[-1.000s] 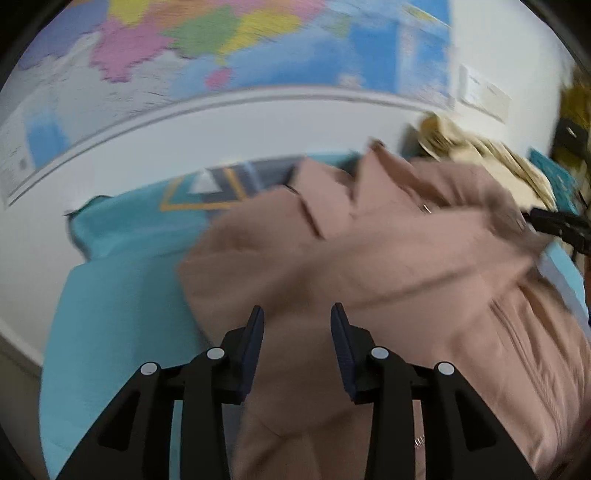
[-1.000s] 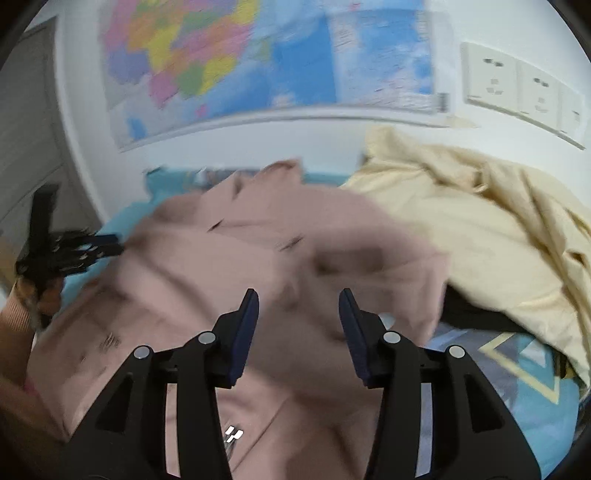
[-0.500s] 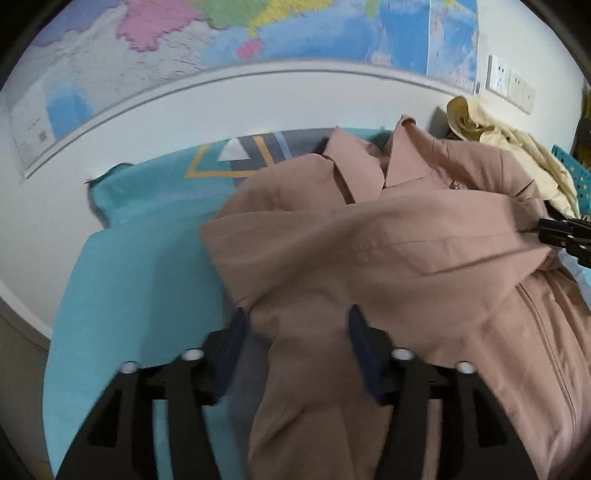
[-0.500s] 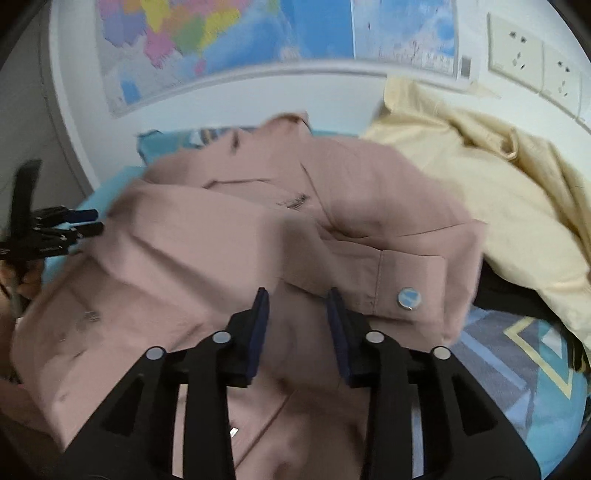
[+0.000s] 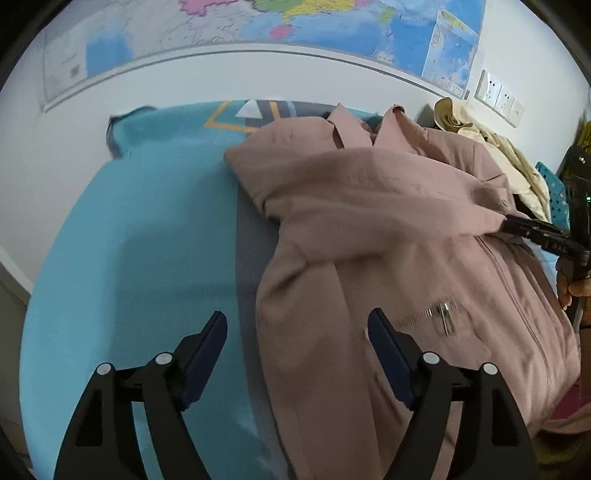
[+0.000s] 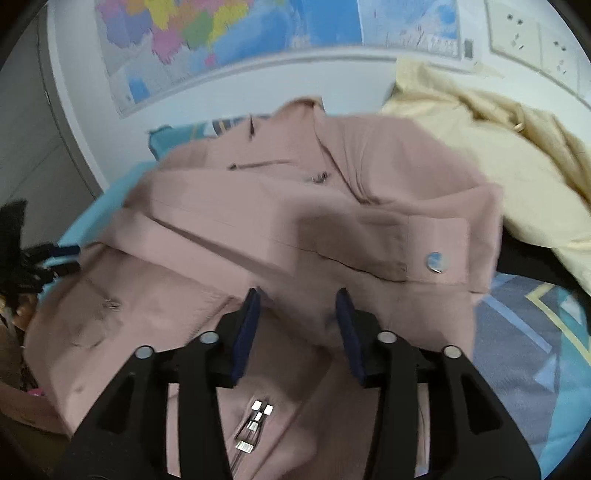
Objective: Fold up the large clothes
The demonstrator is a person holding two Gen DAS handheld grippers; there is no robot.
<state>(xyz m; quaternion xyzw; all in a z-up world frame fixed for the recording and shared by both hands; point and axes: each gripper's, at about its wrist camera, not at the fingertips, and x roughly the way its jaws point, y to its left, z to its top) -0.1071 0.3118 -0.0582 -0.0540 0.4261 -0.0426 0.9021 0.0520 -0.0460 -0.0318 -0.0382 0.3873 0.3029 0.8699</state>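
A large dusty-pink jacket (image 5: 388,236) lies face up on the teal mat (image 5: 147,229), collar toward the wall, with one sleeve folded across its chest. My left gripper (image 5: 297,326) is open and empty, just above the jacket's left side edge. My right gripper (image 6: 297,306) is open over the jacket (image 6: 295,206), close to the folded sleeve's cuff (image 6: 439,247) with its silver snap. In the left wrist view the right gripper's fingers (image 5: 532,230) sit at the sleeve end.
A cream garment (image 6: 491,147) is piled at the back right against the white wall. A map (image 5: 295,26) hangs above, with wall sockets (image 6: 532,33) beside it. The mat's patterned corner (image 6: 535,325) shows at the right.
The sleeve has been laid across the jacket's chest. My left gripper pulled back to the jacket's left edge and opened wider. My right gripper widened a little.
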